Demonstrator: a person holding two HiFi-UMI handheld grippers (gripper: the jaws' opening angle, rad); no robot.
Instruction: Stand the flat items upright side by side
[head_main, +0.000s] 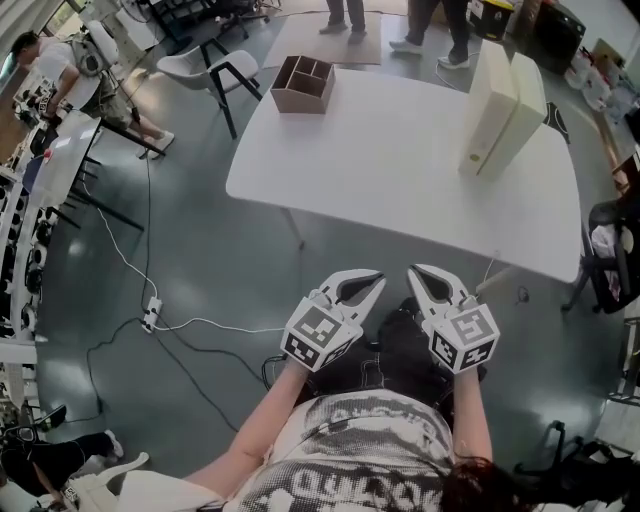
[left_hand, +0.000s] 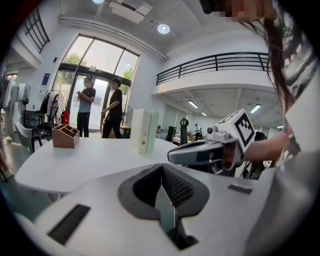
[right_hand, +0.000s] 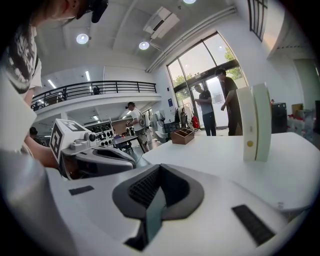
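Note:
Two cream binders (head_main: 503, 106) stand upright side by side, touching, at the far right of the white table (head_main: 380, 170). They also show in the left gripper view as the binders (left_hand: 144, 131) and in the right gripper view as the binders (right_hand: 255, 122). My left gripper (head_main: 376, 282) and right gripper (head_main: 416, 272) hover close to my body, short of the table's near edge, tips angled toward each other. Both are shut with nothing between the jaws, as the left gripper (left_hand: 162, 166) and the right gripper (right_hand: 159, 168) show in their own views.
A brown wooden organiser box (head_main: 302, 84) sits at the table's far left corner. A white chair (head_main: 210, 60) stands beyond it, and a black chair (head_main: 610, 255) at the right. Cables and a power strip (head_main: 150, 315) lie on the floor. People stand by the glass doors (left_hand: 100, 107).

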